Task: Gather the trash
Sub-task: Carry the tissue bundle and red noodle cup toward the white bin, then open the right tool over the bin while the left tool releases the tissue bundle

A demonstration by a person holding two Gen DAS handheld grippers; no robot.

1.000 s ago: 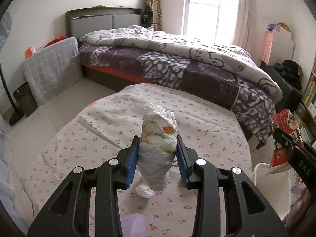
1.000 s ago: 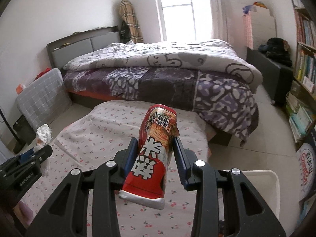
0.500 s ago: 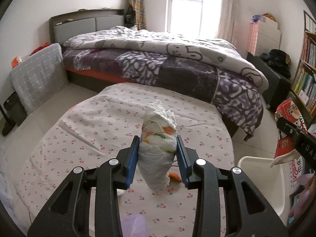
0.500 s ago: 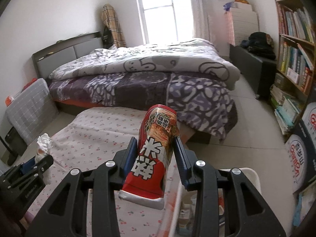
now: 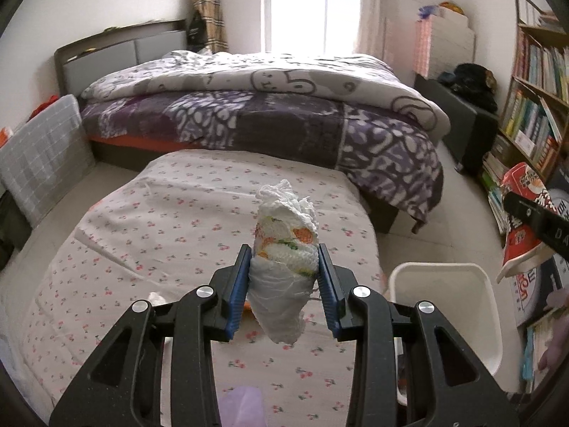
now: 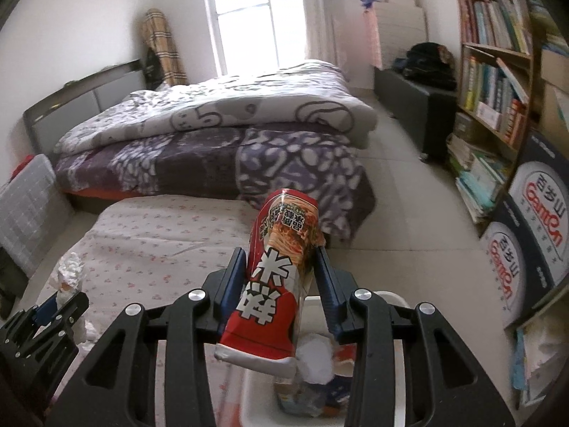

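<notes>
The right gripper [image 6: 281, 277] is clamping a red noodle packet [image 6: 275, 281] directly above the white bin [image 6: 393, 407], probably so it can drop straight in. The left gripper [image 5: 282, 277] is squeezing a wad of tissue [image 5: 284, 259] over the flowered table [image 5: 160, 220], with the bin [image 5: 444, 267] just to its right. Beyond the table, a bed [image 5: 249, 106] is filling the far side of the room.

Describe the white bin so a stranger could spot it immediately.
Start at the low table with the cherry-print cloth, in front of the bed. The white bin stands on the floor at its right edge, by the bookshelf. It is the only open plastic tub, already holding trash.
</notes>
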